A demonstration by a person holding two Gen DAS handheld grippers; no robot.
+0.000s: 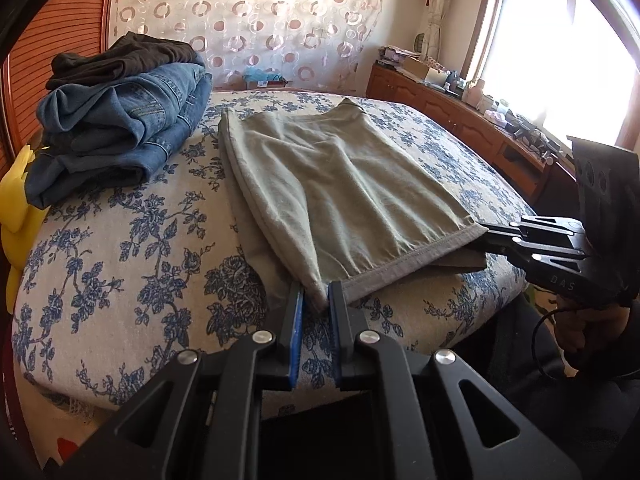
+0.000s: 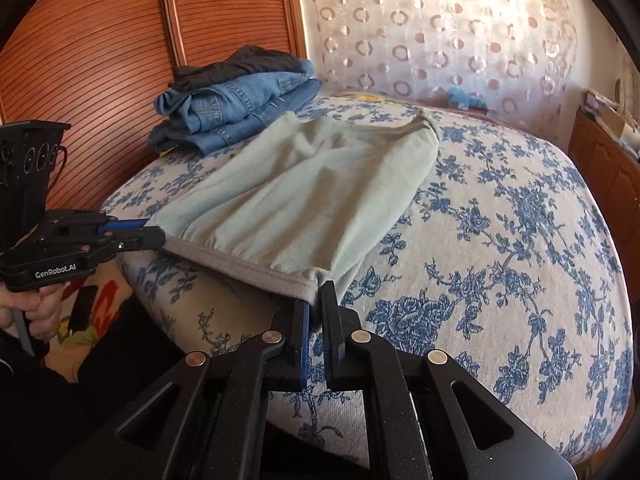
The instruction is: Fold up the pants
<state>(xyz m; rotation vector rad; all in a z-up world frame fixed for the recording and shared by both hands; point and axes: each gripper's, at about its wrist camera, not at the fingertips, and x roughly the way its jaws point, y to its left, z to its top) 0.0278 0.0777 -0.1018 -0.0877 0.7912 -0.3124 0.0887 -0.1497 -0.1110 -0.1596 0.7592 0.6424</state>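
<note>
Pants: your pale green pants (image 1: 340, 196) lie flat across the bed (image 1: 132, 248), folded over, the grey hem at the bed's near edge.
Left gripper: your left gripper (image 1: 316, 300) is clamped on the hem's left corner, just over the bed's near edge.
Right gripper: your right gripper (image 2: 316, 304) is clamped on the hem's other corner, at the same edge; fabric bunches between the jaws.
Hands: a hand (image 2: 32, 312) wraps each gripper's handle below the bed's edge.
Bed: a cream cover printed with blue flowers, smooth around the pants.
Stack: folded jeans (image 1: 120, 128) with a dark garment (image 1: 128, 56) on top sit at the bed's far left, near the pants but apart.
Room: slatted wooden doors (image 2: 88, 64) stand behind the stack; a sheer curtain (image 1: 248, 20) with ring patterns hangs beyond the bed; a bright window (image 1: 560, 52) and a cluttered wooden cabinet (image 1: 452, 108) run along the bed's right side.
Yellow object: something yellow (image 1: 16, 200) shows at the bed's left edge; you cannot tell what.
</note>
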